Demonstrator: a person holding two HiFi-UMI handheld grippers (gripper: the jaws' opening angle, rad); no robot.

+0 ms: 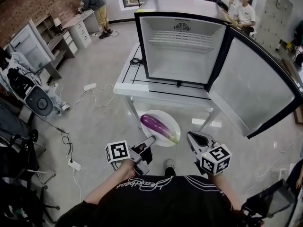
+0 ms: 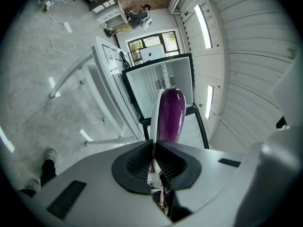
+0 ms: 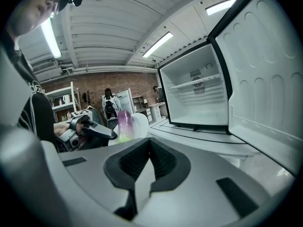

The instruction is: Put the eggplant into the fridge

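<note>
A purple eggplant [image 1: 158, 126] lies on a round white plate [image 1: 166, 114] that hangs in the air in front of the table. My left gripper [image 1: 151, 140] is shut on the plate's left rim; in the left gripper view the rim [image 2: 155, 117] runs edge-on out of the closed pads, with the eggplant [image 2: 170, 115] beyond it. My right gripper [image 1: 190, 137] hangs just right of the plate, apart from it, jaws shut and empty. Ahead stands the small fridge [image 1: 182, 46], open, white inside with a wire shelf. The right gripper view shows the plate [image 3: 137, 124] and eggplant [image 3: 124, 124] at its left.
The fridge sits on a white table [image 1: 130, 79], and its door [image 1: 251, 89] swings far out to the right. Cables and a power strip [image 1: 90, 86] lie on the floor at left. Desks, shelves and several people are farther back.
</note>
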